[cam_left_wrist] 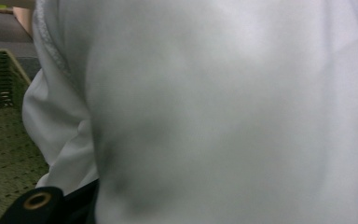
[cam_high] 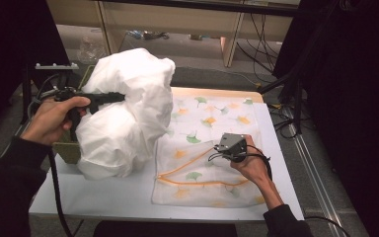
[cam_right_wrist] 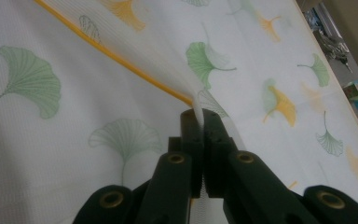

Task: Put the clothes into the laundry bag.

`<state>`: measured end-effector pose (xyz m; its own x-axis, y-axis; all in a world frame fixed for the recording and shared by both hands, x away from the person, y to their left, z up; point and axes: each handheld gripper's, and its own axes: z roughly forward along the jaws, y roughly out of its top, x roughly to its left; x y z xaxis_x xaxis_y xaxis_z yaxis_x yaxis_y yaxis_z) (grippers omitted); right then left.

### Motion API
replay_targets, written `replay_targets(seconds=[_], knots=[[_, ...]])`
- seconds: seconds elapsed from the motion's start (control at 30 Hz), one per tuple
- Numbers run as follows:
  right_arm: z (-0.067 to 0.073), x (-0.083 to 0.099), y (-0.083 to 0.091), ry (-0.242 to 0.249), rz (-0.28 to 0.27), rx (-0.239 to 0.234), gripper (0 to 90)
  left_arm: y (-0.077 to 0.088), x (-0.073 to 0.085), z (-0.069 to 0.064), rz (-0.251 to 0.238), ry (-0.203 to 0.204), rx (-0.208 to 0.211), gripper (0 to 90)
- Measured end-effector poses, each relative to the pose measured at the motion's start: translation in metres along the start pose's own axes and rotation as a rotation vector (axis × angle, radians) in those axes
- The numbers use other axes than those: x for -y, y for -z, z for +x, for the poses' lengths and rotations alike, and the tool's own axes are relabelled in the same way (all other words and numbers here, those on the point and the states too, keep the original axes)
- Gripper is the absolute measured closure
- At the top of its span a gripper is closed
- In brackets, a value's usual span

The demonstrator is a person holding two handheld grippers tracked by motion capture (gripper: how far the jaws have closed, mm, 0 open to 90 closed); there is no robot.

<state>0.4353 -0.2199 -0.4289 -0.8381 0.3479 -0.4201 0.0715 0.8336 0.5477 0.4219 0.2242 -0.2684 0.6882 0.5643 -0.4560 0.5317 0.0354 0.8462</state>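
A big white garment point(cam_high: 128, 108) hangs bunched above the table's left side. My left gripper point(cam_high: 120, 97) reaches into it from the left and is shut on a fold. In the left gripper view the white garment point(cam_left_wrist: 223, 112) covers the jaws, apart from one black jaw base at the bottom left. A white mesh laundry bag point(cam_high: 192, 185) printed with green and orange ginkgo leaves lies flat at centre right. My right gripper point(cam_high: 220, 149) is shut on the mesh bag point(cam_right_wrist: 121, 93) beside its orange zipper point(cam_right_wrist: 121, 58). The gripper's closed tips point(cam_right_wrist: 204, 117) lift that edge slightly.
A green woven basket point(cam_high: 70, 152) stands at the table's left edge, below the garment, and the same basket point(cam_left_wrist: 2, 84) appears behind the cloth. The white table point(cam_high: 103, 197) has bare room along its front. Shelving and cables stand beyond the far edge.
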Motion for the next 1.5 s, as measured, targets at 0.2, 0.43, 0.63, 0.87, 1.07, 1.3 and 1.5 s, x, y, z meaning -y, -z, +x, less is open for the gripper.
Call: replay_targets(seconds=[0.2, 0.43, 0.63, 0.87, 1.07, 1.3, 1.5], knots=[[0.000, 0.000, 0.000, -0.017, 0.005, -0.009, 90.0, 0.002, 0.029, -0.038, 0.055, -0.065, 0.022, 58.4], [-0.002, -0.003, 0.000, 0.005, 0.000, -0.008, 90.0, -0.007, 0.064, -0.058, 0.087, -0.037, 0.163, 58.9], [-0.005, -0.006, 0.002, -0.012, -0.007, -0.004, 90.0, -0.025, 0.095, -0.067, 0.129, -0.053, 0.155, 59.3], [-0.011, -0.008, 0.003, -0.032, -0.032, 0.021, 90.0, -0.047, 0.116, -0.066, 0.190, -0.065, 0.189, 59.3], [-0.017, -0.013, 0.013, -0.093, -0.054, 0.022, 90.0, -0.067, 0.135, -0.066, 0.245, -0.079, 0.218, 59.2], [-0.028, -0.028, 0.024, -0.011, -0.094, 0.060, 90.0, -0.084, 0.141, -0.071, 0.280, -0.092, 0.254, 59.1], [-0.028, -0.032, 0.027, -0.039, -0.100, 0.069, 90.0, -0.109, 0.139, -0.082, 0.330, -0.100, 0.297, 58.9]])
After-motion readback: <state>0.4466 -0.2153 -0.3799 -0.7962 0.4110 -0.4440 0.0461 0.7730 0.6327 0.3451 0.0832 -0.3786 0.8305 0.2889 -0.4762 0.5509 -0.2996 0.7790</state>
